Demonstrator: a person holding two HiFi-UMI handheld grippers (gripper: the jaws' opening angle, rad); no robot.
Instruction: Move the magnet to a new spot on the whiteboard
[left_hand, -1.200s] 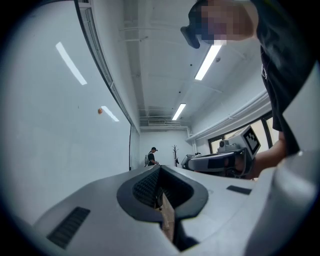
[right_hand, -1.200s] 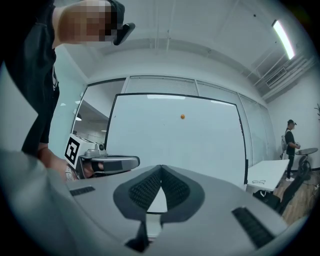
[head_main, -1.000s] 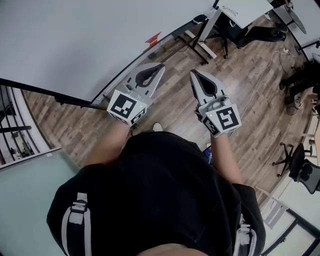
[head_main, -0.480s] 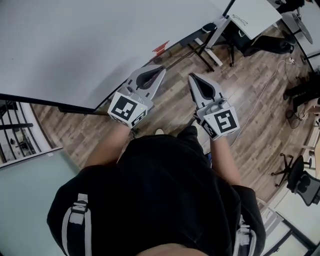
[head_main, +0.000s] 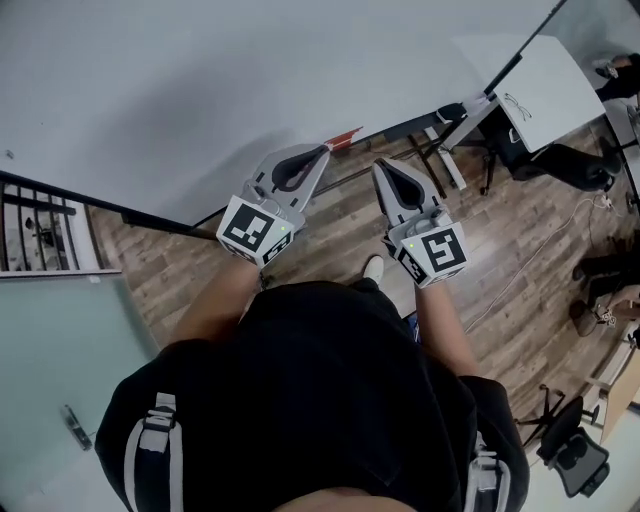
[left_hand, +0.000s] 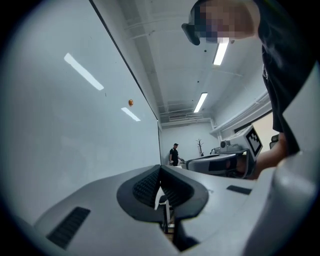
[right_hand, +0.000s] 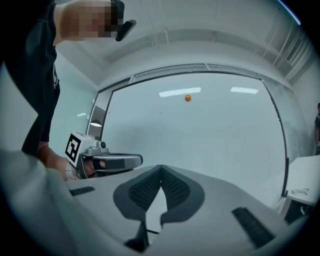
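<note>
Magnet (right_hand: 187, 98) small, round, orange, on whiteboard (right_hand: 215, 135); left gripper (left_hand: 160, 170), right gripper (right_hand: 161, 168) jaws together, empty.

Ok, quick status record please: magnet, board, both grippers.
magnet: small orange dot, high on the whiteboard, nothing touching it
left gripper: shut, empty, pointing along the whiteboard
right gripper: shut, empty, facing the whiteboard, magnet above its tips
task: magnet not yet gripped
</note>
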